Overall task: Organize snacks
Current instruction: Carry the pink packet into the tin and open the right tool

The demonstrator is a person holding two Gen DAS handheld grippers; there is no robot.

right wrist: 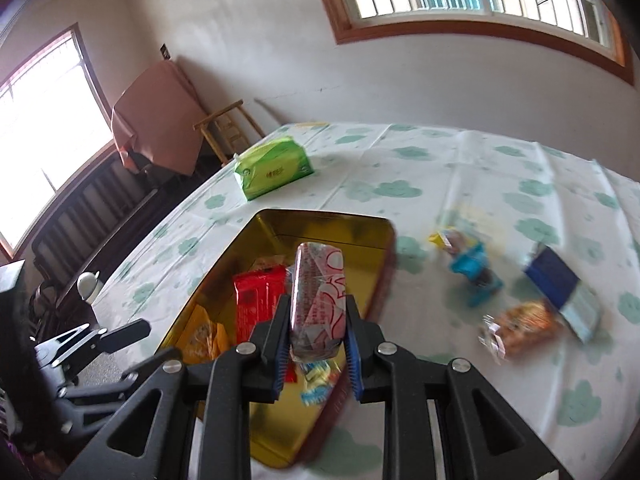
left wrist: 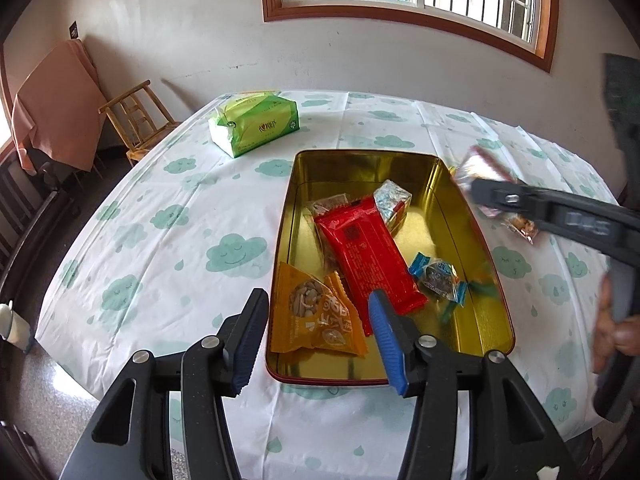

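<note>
Above the near right part of the gold rectangular metal tin [right wrist: 276, 436], the right gripper [right wrist: 317, 356] has its blue-padded fingers [right wrist: 354, 364] closed on a pink-and-white foil-wrapped snack bar [right wrist: 318, 300], which stands upright between them, clear of the tin floor. Inside the tin lie a long red wrapped snack [left wrist: 370, 252], an orange packet of seeds [left wrist: 316, 316], a small blue-ended wrapped candy [left wrist: 438, 280] and a silver foil snack [left wrist: 394, 202] near the far wall. At the tin's near edge the left gripper [left wrist: 316, 340] hangs with its fingers [left wrist: 386, 336] spread wide and holding nothing, one finger outside the tin's left wall, the other above its inside. To the right of the tin, on the white cloud-print cloth of the surface [right wrist: 460, 168], rest a blue-wrapped candy [right wrist: 474, 276], an orange snack in clear wrap [right wrist: 524, 326] and a dark blue-and-white packet [right wrist: 564, 292], all blurred. Beyond the tin, towards the far left, lies a green pack of tissues [left wrist: 256, 124].
</note>
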